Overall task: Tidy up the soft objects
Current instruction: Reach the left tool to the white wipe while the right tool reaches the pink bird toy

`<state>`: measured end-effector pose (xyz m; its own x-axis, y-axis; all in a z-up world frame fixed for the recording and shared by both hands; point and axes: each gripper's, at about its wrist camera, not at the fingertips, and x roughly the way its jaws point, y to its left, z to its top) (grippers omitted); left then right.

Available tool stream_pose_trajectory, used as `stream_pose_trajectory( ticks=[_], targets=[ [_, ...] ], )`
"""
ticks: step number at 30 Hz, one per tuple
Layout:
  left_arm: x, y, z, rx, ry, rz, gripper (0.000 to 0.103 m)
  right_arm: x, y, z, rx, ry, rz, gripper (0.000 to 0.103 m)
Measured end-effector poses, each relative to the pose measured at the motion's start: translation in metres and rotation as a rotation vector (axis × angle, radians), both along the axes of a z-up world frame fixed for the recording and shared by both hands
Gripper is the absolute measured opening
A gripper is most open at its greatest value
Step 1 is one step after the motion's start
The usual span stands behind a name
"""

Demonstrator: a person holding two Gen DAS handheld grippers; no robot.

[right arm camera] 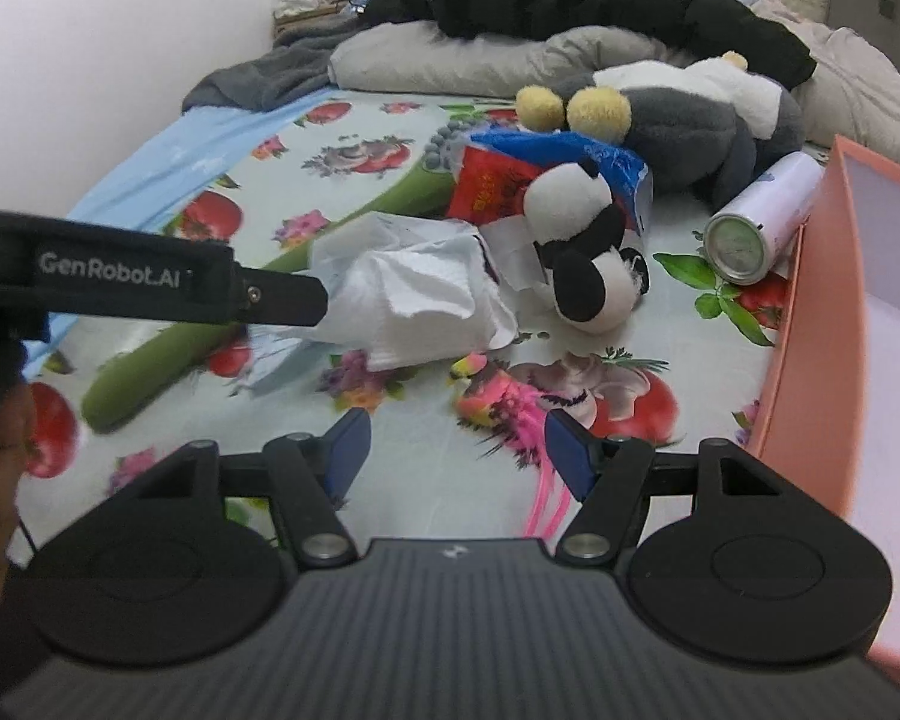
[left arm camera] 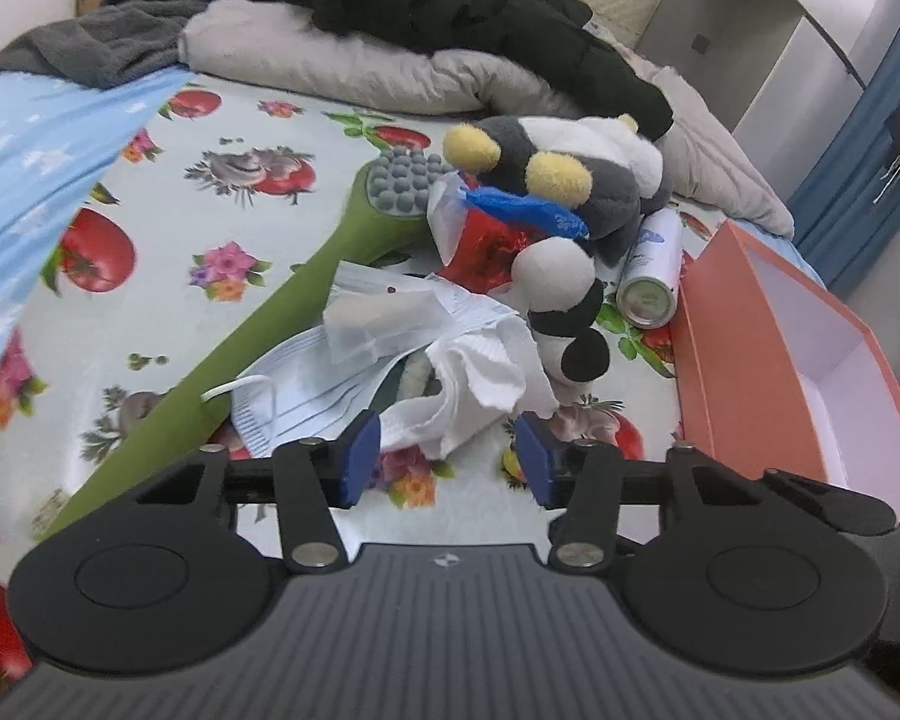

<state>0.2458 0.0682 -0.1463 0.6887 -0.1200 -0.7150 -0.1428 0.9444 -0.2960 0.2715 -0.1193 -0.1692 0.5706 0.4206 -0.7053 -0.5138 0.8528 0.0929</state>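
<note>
Two claws over a cluttered bed with soft toys.
Nearest, the left claw (left arm camera: 447,456) stood part open around a white cloth's (left arm camera: 480,381) edge, not pressing it; the right claw (right arm camera: 453,450) gaped empty above the floral bedsheet (right arm camera: 390,120). Beyond lay a panda plush (right arm camera: 582,252), then a grey plush (right arm camera: 684,132), beside an orange box (right arm camera: 810,324).

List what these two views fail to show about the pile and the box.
- Face mask: left wrist view, partly buried under the white cloth and green massager.
- Pink box: right wrist view, its floor cut off by the right edge.
- Spray can: label too blurred to read.
</note>
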Motion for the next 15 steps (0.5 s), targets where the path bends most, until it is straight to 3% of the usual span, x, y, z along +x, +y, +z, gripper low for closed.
stream_pose_trajectory(
  ticks=[9, 11, 13, 15],
  targets=[
    [0.039, -0.002, -0.030, -0.001, 0.038, -0.012, 0.041, 0.035, 0.012, -0.033, -0.072, -0.012, 0.012, 0.067],
    [0.045, -0.003, -0.034, 0.001, 0.042, -0.013, 0.032, 0.040, 0.013, -0.037, -0.077, -0.003, 0.017, 0.066],
    [0.048, -0.004, -0.036, 0.003, 0.043, -0.012, 0.016, 0.043, 0.014, -0.040, -0.077, 0.010, 0.025, 0.066],
    [0.049, -0.006, -0.036, 0.001, 0.037, -0.012, 0.007, 0.043, 0.015, -0.041, -0.078, 0.014, 0.032, 0.055]
  ],
)
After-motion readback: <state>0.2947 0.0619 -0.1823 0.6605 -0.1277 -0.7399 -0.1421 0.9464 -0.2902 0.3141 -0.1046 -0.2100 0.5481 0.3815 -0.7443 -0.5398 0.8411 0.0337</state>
